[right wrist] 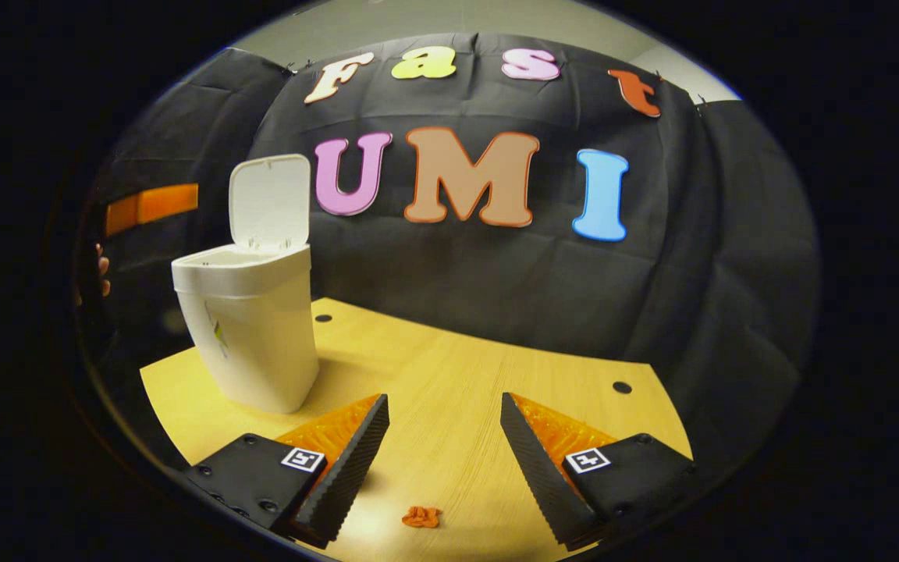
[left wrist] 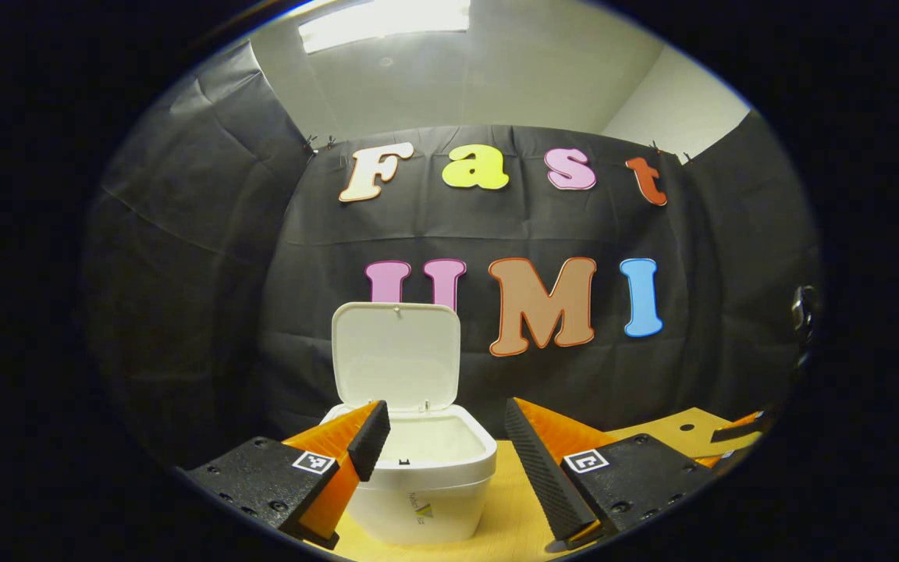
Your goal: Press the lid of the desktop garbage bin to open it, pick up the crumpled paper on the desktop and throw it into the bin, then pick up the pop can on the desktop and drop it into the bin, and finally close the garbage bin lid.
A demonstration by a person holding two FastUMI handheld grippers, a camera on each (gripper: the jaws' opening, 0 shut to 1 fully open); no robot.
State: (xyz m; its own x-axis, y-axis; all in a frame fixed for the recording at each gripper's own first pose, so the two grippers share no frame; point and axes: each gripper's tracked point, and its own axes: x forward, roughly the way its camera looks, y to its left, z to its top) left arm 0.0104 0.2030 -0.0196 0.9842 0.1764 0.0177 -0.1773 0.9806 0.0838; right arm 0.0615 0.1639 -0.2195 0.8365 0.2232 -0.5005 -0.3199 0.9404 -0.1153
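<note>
The white bin (right wrist: 250, 332) stands upright, lid (right wrist: 270, 200) raised, inside hidden, while left gripper (left wrist: 445, 453) and right gripper (right wrist: 444, 445) both gape, holding nothing.

1. Garbage bin (right wrist: 250, 332): white plastic, tapering toward the base, standing upright on the wooden desktop near its left rear corner in the right gripper view. Small logo on the side wall.
2. Lid (left wrist: 396, 355): white, rounded corners, swung fully open, standing near vertical at the bin's rear edge.
3. Bin interior, seen in the left gripper view: white walls; contents not discernible.
</note>
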